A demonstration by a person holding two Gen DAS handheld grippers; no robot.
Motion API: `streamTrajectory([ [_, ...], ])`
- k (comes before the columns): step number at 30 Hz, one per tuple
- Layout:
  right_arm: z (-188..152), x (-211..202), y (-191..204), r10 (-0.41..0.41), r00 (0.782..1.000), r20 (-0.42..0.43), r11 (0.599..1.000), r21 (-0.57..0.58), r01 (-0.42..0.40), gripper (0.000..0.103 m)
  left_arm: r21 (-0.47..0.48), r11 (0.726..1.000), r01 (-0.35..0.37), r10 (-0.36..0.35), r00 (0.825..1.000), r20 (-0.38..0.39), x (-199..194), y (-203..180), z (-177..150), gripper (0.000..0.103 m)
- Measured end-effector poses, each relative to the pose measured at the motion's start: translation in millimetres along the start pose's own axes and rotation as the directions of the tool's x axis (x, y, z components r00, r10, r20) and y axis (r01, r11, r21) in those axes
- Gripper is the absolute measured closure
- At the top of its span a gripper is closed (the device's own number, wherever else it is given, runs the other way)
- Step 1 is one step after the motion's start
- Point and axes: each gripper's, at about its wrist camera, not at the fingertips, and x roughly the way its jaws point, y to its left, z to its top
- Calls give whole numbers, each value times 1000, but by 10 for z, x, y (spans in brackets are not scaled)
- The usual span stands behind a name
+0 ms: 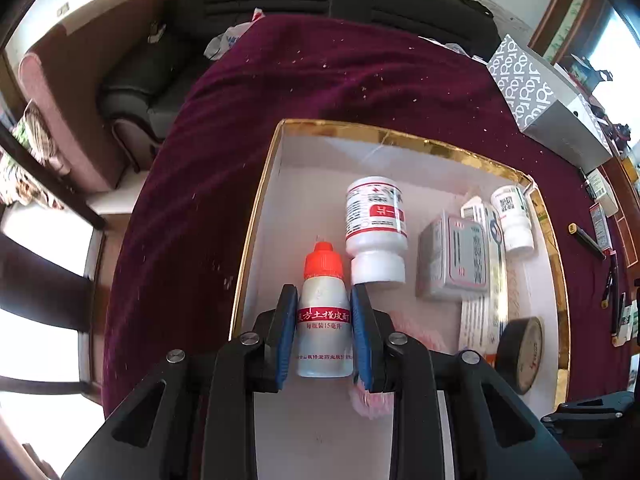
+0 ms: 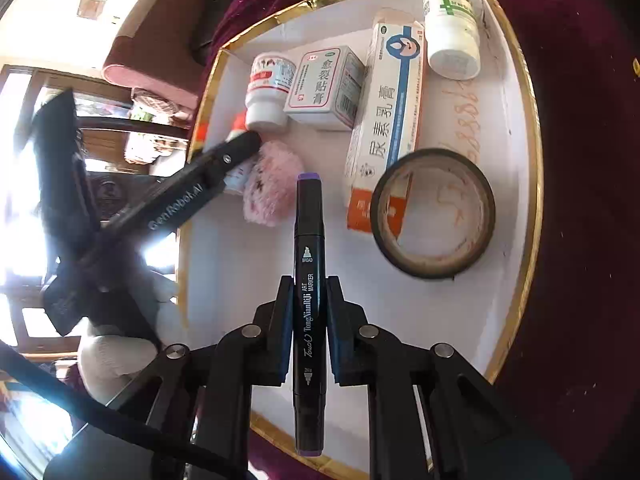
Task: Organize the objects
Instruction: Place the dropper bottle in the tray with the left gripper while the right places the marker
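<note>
Left gripper (image 1: 325,332) clamped on small bottle with orange cap (image 1: 324,312), blue pads pressed to both sides of its body, cap pointing away. Bottle sits low over the white floor of the gold-rimmed tray (image 1: 256,216), near the tray's left wall. Just beyond the cap to the right lies a white pill bottle (image 1: 375,228); then a grey box (image 1: 454,254), a long ointment carton (image 2: 390,120) and a second white bottle (image 1: 514,218) by the far right corner. Pink fluffy item (image 2: 270,184) lies under the left gripper's right finger. Right gripper (image 2: 307,312) clenched on black art marker (image 2: 308,280), purple tip forward, held over the tray's near middle. Black tape roll (image 2: 434,214) just right of the marker tip, leaning on the carton. Bare tray floor shows along the near edge and beside the left wall. Maroon cloth (image 1: 192,184) surrounds the tray.
</note>
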Motion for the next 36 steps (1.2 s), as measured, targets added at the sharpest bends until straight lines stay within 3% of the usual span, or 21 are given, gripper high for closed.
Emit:
streamTrajectory([
  [7, 138, 115, 36, -59, 998, 12, 998, 0, 59, 90, 27, 1000, -14, 13, 1000, 8, 82, -52, 145, 80],
  [20, 225, 120, 121, -109, 994, 23, 994, -19, 110, 90, -29, 1000, -1, 0, 1000, -21, -25, 41, 119, 74],
  [26, 172, 37, 110, -131, 991, 26, 990, -40, 132, 79, -80, 997, 16, -19, 999, -42, -110, 76, 20, 74],
  [30, 79, -153, 164, -137, 989, 52, 988, -71, 140, 79, -73, 997, 14, -17, 999, -39, -238, 16, -42, 74],
  [36, -160, -564, 89, -140, 983, 121, 983, -101, 152, 67, -39, 999, -16, 15, 1000, -9, -584, -223, -165, 62],
])
